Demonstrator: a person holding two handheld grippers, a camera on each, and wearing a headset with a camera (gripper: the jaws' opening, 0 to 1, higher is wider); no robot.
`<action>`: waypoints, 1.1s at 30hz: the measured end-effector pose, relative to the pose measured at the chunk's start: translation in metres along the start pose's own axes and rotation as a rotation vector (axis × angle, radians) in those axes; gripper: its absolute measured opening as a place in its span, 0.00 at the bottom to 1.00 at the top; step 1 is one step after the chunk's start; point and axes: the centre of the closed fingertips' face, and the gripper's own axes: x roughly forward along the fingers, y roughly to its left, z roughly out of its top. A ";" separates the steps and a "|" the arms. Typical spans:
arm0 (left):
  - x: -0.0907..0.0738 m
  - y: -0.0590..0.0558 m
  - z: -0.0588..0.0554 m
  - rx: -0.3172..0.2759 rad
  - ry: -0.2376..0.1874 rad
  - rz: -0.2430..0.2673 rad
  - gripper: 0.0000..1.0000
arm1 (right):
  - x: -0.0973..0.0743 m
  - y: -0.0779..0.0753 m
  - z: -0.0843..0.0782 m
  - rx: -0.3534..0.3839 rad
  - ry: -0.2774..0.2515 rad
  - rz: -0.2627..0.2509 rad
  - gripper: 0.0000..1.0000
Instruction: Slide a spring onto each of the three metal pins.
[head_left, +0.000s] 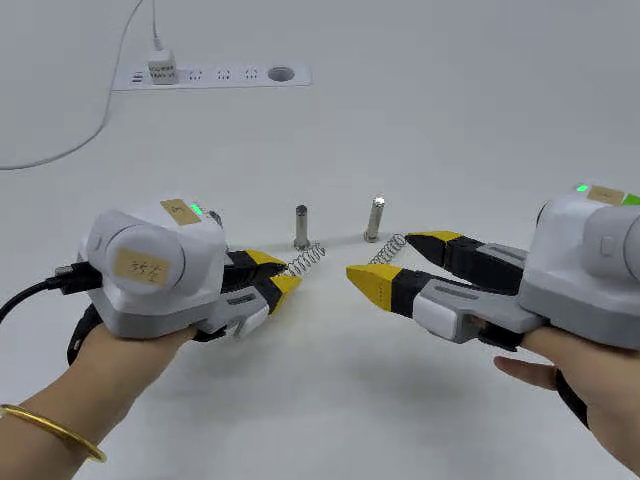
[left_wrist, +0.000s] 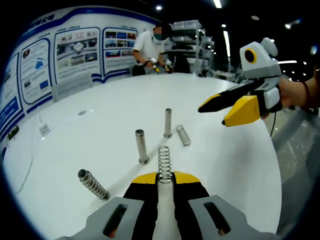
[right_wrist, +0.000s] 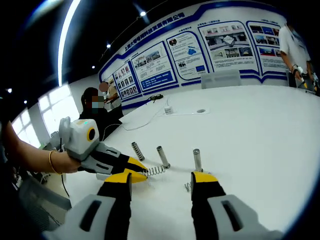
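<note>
Lower left, head view: left gripper (head_left: 278, 272) clamps a spring (head_left: 306, 258) just short of the middle pin (head_left: 301, 227); right gripper (head_left: 380, 256) gapes empty, centre right. Left gripper view: open tabletop (left_wrist: 225, 165) flanks that pin. Right gripper view: loose spring (right_wrist: 187, 187) between the jaws.

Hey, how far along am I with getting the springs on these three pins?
Done: the left pin already wears its spring. In hand: the left gripper is shut on a second spring, close to the bare middle pin. Left: the third spring lies on the table beside the bare right pin, with the right gripper open nearby.
</note>
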 end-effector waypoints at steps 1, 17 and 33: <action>-0.002 -0.001 0.002 -0.003 -0.007 0.001 0.10 | 0.000 0.000 0.001 0.006 -0.003 0.002 0.49; -0.029 -0.017 0.033 -0.091 -0.172 0.012 0.10 | 0.011 0.022 0.023 0.215 -0.065 0.103 0.42; -0.047 -0.030 0.054 -0.130 -0.300 -0.026 0.10 | 0.020 0.045 0.029 0.407 -0.079 0.209 0.27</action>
